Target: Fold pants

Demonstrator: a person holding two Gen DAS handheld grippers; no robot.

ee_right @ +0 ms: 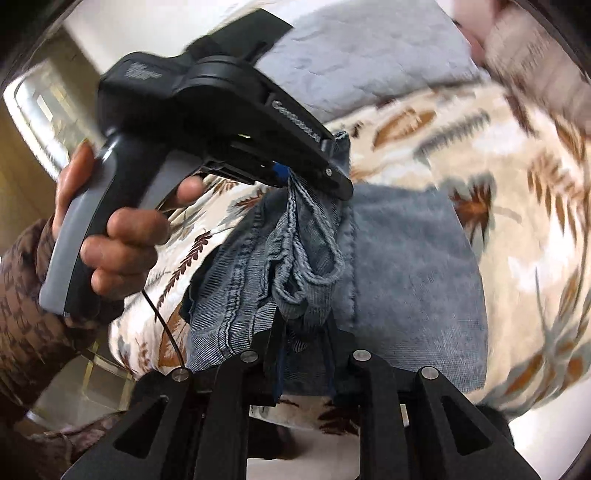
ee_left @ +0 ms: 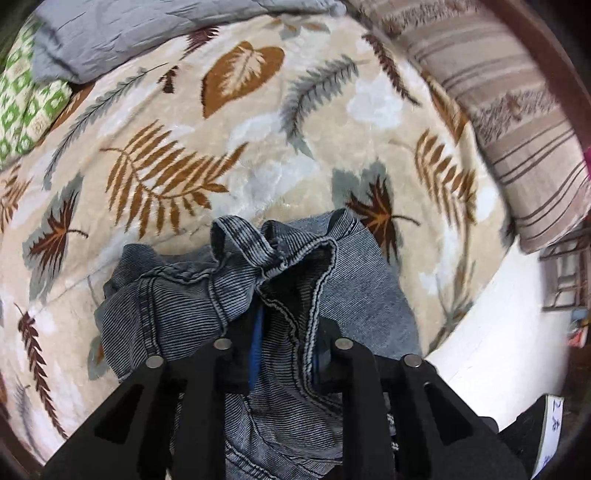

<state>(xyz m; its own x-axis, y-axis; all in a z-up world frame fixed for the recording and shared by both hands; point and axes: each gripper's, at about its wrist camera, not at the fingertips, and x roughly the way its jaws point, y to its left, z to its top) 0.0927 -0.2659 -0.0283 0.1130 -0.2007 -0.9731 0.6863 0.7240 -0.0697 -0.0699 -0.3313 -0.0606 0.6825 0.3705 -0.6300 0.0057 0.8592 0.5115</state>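
Both grippers are on the pants (ee_left: 229, 291) right now, grey-blue ribbed denim bunched up over the leaf-print blanket (ee_left: 177, 122) that covers the bed. In the left wrist view, the left gripper (ee_left: 282, 345) has its 2 fingers closed in tight on a fold of the fabric, a seamed hem edge looping up just ahead of the tips. The garment sits near the blanket's near edge, with 1 flatter panel spreading off to the right.

Over in the right wrist view, the right gripper (ee_right: 304, 356) is pinched on the cloth too, jaws nearly together with denim pressed between them. Straight ahead the left gripper shows from outside, a black tool in the person's hand (ee_right: 110, 236), its tips clamped on the same bunch of cloth higher up, so the pants hang gathered between the 2 grips. A flat stretch of the pants lies on the blanket beyond.

A grey quilt (ee_left: 122, 33) lies along the blanket's far edge, a striped pillow (ee_left: 517, 122) at its right side and green-patterned cloth (ee_left: 22, 107) at the left.
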